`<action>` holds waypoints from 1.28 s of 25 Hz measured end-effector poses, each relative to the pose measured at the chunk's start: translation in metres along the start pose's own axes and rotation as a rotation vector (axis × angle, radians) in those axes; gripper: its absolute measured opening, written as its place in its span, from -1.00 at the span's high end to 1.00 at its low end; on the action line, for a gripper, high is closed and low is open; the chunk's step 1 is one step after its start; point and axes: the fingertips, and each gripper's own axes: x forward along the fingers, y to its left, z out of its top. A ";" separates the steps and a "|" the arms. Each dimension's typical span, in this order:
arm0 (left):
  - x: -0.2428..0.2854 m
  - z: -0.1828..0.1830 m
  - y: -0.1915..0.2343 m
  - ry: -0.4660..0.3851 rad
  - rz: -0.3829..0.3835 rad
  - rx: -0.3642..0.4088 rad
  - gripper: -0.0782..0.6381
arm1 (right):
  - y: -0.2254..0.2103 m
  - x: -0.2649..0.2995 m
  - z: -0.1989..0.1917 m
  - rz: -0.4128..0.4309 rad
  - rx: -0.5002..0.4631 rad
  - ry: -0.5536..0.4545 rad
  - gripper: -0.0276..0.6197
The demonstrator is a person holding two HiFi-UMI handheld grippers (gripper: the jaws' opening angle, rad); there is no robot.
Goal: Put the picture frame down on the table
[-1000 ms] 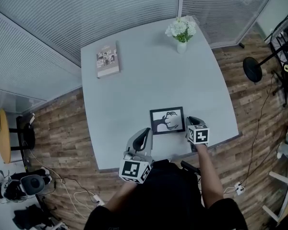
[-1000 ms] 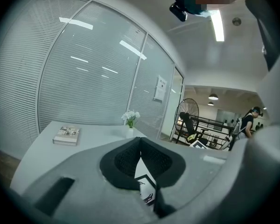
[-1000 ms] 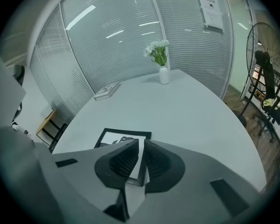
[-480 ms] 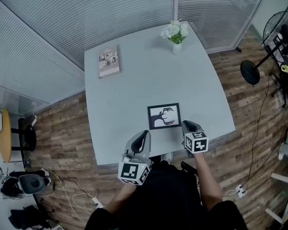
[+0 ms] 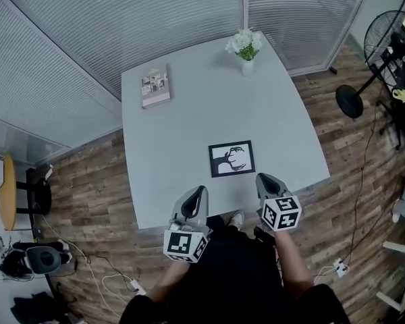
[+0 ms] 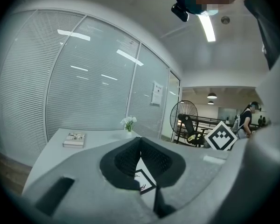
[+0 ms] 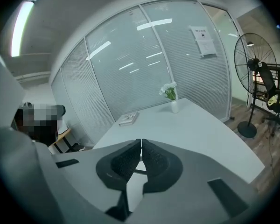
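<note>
The picture frame [image 5: 231, 158] lies flat on the grey table [image 5: 189, 113], face up, with nothing touching it. The left gripper [image 5: 197, 192] sits on the person's side of the frame and off towards its left corner, over the table's edge; its jaws are pressed together with nothing between them. The right gripper [image 5: 262, 179] is just past the frame's right near corner, apart from it, its jaws likewise closed on nothing. Well beyond the frame, at the far left, lies a book [image 5: 155, 86]. A vase of white flowers [image 5: 246, 49] stands beyond the frame near the far right corner.
</note>
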 end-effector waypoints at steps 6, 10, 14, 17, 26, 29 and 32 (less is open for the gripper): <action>-0.003 0.004 0.007 -0.008 -0.046 -0.008 0.74 | 0.027 -0.027 0.006 -0.031 0.019 -0.077 0.86; -0.009 0.011 0.013 -0.023 -0.073 0.018 0.74 | 0.052 -0.044 0.011 -0.044 0.017 -0.126 0.86; -0.019 0.012 0.021 -0.025 -0.097 0.007 0.74 | 0.082 -0.058 0.020 -0.039 -0.001 -0.171 0.86; -0.026 0.008 0.027 -0.019 -0.104 -0.003 0.74 | 0.100 -0.063 0.021 -0.015 -0.003 -0.195 0.87; -0.042 0.008 0.028 -0.033 -0.136 0.021 0.74 | 0.116 -0.075 0.023 -0.051 0.000 -0.231 0.87; -0.046 0.005 0.028 -0.033 -0.137 0.013 0.74 | 0.119 -0.078 0.021 -0.048 -0.007 -0.232 0.88; -0.050 0.003 0.027 -0.030 -0.140 0.005 0.73 | 0.121 -0.081 0.019 -0.042 -0.001 -0.235 0.88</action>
